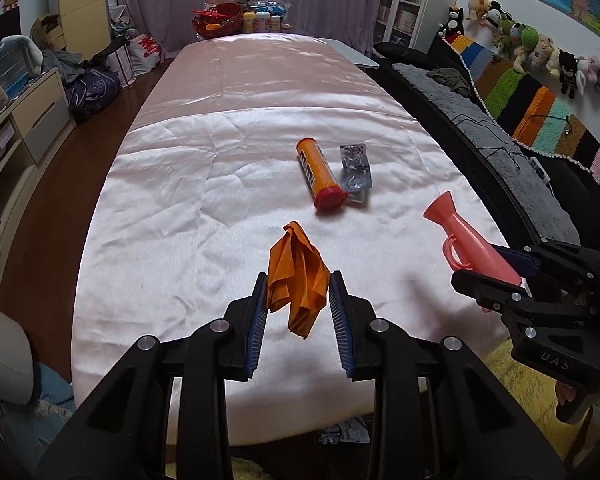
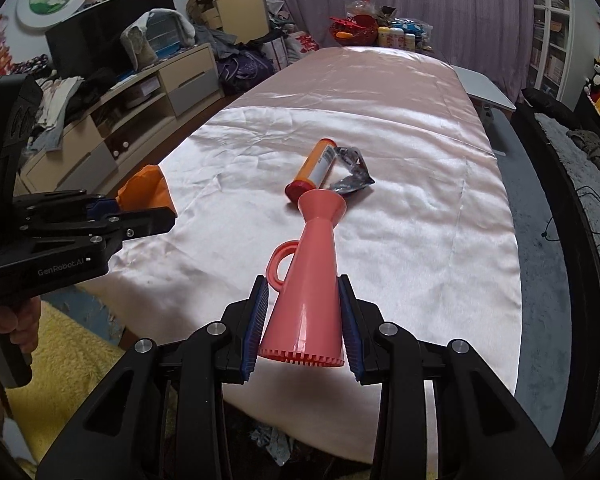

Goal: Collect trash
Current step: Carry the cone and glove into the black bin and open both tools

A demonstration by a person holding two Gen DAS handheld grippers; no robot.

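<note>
My left gripper (image 1: 298, 278) is shut on a crumpled orange wrapper (image 1: 298, 276), held above the near end of the pink satin table (image 1: 188, 184). My right gripper (image 2: 303, 284) is shut on a pink plastic trumpet toy (image 2: 310, 280), its bell pointing away from me. The same pink trumpet toy (image 1: 464, 236) and right gripper (image 1: 512, 276) show at the right of the left wrist view. An orange candy tube (image 1: 318, 178) with a red cap lies on the table beside a silver foil wrapper (image 1: 355, 174). In the right wrist view the orange candy tube (image 2: 314, 168) and foil wrapper (image 2: 354, 174) lie past the trumpet's bell.
A red basket (image 1: 216, 20) and several small bottles (image 1: 262, 22) stand at the table's far end. A dark sofa (image 1: 500, 128) with a striped blanket runs along the right. A low cabinet (image 2: 140, 120) and bags stand on the left. Crumpled scraps (image 2: 276, 446) lie below the near table edge.
</note>
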